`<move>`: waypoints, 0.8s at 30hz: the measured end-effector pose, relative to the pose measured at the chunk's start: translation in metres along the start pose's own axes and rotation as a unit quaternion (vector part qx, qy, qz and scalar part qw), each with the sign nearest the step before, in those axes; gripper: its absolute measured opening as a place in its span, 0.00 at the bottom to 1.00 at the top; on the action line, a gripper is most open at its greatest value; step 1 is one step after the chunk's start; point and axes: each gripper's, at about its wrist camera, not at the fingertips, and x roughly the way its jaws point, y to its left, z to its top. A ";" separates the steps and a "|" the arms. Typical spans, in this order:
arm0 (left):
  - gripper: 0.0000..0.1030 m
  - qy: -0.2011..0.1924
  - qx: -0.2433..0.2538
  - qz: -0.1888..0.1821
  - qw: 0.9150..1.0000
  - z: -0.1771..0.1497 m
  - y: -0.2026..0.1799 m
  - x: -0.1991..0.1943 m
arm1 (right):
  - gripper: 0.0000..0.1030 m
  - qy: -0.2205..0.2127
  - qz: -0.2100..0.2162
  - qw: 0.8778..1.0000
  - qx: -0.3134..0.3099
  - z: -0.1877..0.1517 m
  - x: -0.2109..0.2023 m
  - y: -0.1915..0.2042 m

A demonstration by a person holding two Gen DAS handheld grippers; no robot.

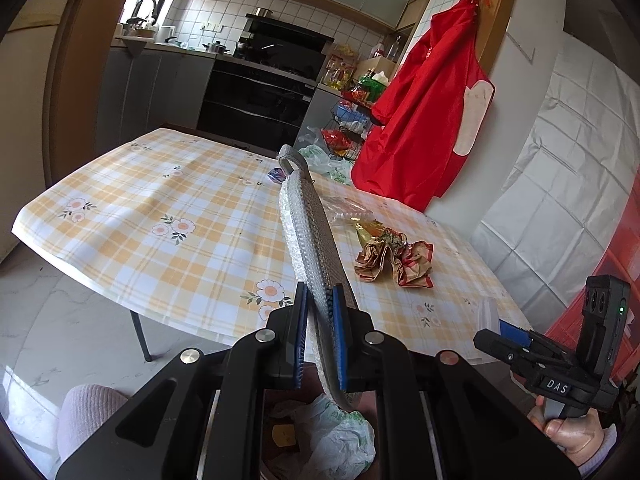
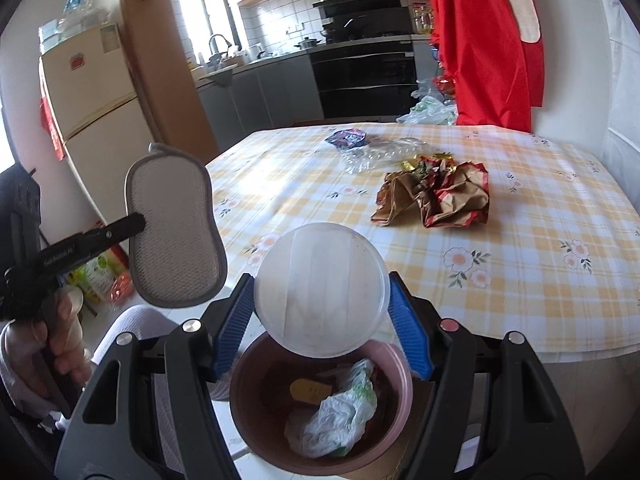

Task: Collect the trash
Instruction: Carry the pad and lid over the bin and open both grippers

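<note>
Clear plastic lid (image 2: 322, 286): light, stiff, slippery, pinched at its rim by the right tongs (image 2: 320, 320) over the bin (image 2: 320, 400). Left tongs (image 1: 320, 336) pinch a soft pad (image 1: 312, 248). Crumpled paper (image 2: 434, 196) lies on the bench (image 2: 520, 280) at one o'clock; grab a fold.

A kitchen opens behind a table (image 2: 520, 280) covered in a yellow-and-white plaid cloth printed with flowers. White wall tiles (image 1: 224, 8) back a grey cabinet run (image 1: 152, 88), a black oven and hood (image 1: 260, 96), and a sink with a tall tap (image 2: 218, 42). Daylight enters through a window (image 2: 200, 4). A cream fridge (image 2: 92, 120) stands beside a wooden door frame. The floor (image 1: 60, 340) is pale marble-look tile.
</note>
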 end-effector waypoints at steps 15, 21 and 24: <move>0.12 0.008 0.008 0.001 1.000 -0.008 -0.004 -0.007 | 0.79 0.002 0.012 1.000 -0.017 -0.004 -0.003 0.013; 0.12 0.019 0.012 0.000 1.000 -0.014 -0.007 -0.002 | 0.94 -0.018 -0.033 0.999 -0.007 -0.001 -0.007 0.004; 0.12 0.027 0.014 -0.001 1.000 -0.018 -0.008 0.001 | 0.94 -0.027 -0.050 0.998 0.008 -0.001 -0.010 -0.004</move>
